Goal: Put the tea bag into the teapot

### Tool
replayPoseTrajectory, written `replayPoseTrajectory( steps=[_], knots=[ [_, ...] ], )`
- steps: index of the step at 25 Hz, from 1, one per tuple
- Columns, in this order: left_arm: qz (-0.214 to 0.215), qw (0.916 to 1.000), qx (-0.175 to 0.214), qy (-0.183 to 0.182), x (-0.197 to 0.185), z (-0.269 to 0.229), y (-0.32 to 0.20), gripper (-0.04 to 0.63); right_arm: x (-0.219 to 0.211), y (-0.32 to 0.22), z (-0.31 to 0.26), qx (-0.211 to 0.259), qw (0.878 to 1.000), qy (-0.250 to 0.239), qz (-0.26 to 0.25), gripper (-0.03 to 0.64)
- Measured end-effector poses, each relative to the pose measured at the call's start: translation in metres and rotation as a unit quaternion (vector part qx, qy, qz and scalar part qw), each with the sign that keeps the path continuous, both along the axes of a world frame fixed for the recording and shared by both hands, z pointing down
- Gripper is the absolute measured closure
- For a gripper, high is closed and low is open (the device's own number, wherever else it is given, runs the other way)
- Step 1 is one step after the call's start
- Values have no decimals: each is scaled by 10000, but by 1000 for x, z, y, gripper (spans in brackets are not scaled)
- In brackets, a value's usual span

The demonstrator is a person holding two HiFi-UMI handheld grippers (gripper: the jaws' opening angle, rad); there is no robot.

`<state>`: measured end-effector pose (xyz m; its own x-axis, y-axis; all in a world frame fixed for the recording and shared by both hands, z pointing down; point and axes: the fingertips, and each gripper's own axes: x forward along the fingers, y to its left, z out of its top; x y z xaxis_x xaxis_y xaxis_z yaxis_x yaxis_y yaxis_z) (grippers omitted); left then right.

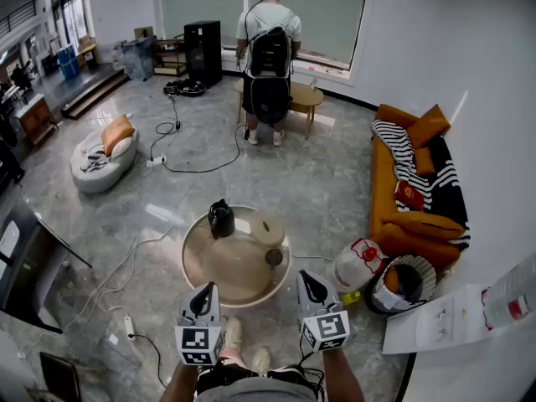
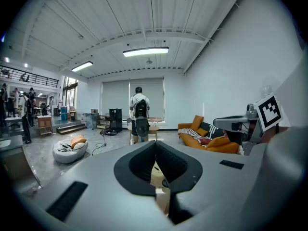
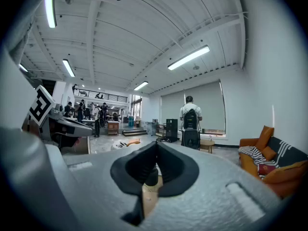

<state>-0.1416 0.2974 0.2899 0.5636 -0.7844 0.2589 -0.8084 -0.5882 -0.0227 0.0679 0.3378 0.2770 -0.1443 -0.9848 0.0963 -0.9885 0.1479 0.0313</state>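
A low round desk point(image 1: 226, 270) stands in the middle of a wide grey floor point(image 1: 327, 182). There is free room on its far side, and cables point(image 1: 201, 167) trail over the floor to its left. A white bag point(image 1: 358, 264) and a basket point(image 1: 425, 276) crowd its right side, in front of an orange sofa point(image 1: 419, 224) along the wall. A person point(image 1: 269, 57) with a backpack stands well off at the window, back turned. The black teapot point(image 1: 221, 219) sits upright near the desk's far left rim, with a beige round box point(image 1: 267, 227) just to its right and a small dark round thing point(image 1: 274, 257) nearer the wearer. What the pot and box hold cannot be seen, and the tea bag cannot be picked out. The basket holds something orange. The left tongs point(image 1: 203, 296) and right tongs point(image 1: 308, 287) hover side by side at the desk's near side, both pressed together at the tips, pinching and touching nothing.
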Motion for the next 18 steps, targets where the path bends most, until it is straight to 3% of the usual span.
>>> replayPoseTrajectory(
  steps=[18],
  knots=[
    [119,9997,-219,-79,15,13,-53,578,-5,-58,15,-264,9996,-31,-32,617]
  ],
)
